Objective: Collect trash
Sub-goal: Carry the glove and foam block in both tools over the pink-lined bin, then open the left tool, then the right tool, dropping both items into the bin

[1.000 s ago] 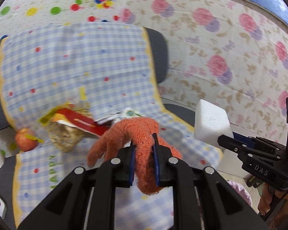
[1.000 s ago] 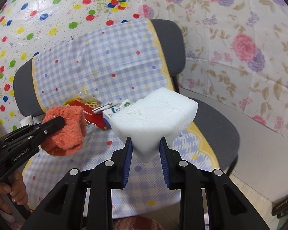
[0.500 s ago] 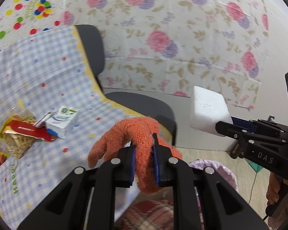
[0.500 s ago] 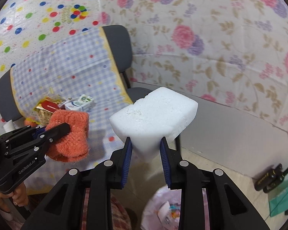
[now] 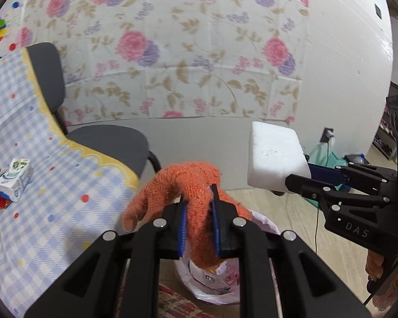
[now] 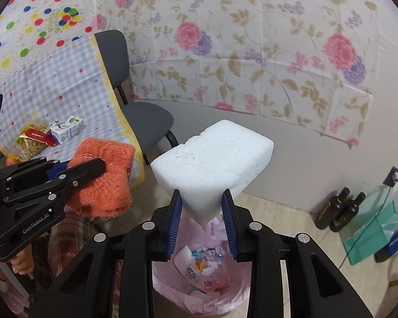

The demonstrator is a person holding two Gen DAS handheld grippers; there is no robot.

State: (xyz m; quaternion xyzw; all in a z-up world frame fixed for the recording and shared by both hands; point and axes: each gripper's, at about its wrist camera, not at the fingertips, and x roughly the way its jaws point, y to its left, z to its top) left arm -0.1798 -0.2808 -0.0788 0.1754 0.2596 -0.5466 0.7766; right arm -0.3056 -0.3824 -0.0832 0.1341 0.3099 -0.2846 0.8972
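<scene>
My left gripper (image 5: 199,206) is shut on an orange knitted glove (image 5: 177,185), held in the air above a pink-lined trash bin (image 5: 262,220). In the right wrist view the glove (image 6: 103,180) hangs left of the bin. My right gripper (image 6: 201,206) is shut on a white foam block (image 6: 212,161) directly above the open bin (image 6: 199,291), which holds wrappers. The block also shows in the left wrist view (image 5: 276,159), to the right of the glove.
A grey chair (image 6: 146,116) with a blue checked cloth (image 6: 55,84) stands to the left; a small milk carton (image 6: 67,129) and snack wrappers (image 6: 31,140) lie on it. Two dark bottles (image 6: 339,209) and a green bag (image 6: 371,230) stand by the wall at right.
Both grippers have swung right, away from the chair, and now hang over the trash bin. Each still holds its item.
</scene>
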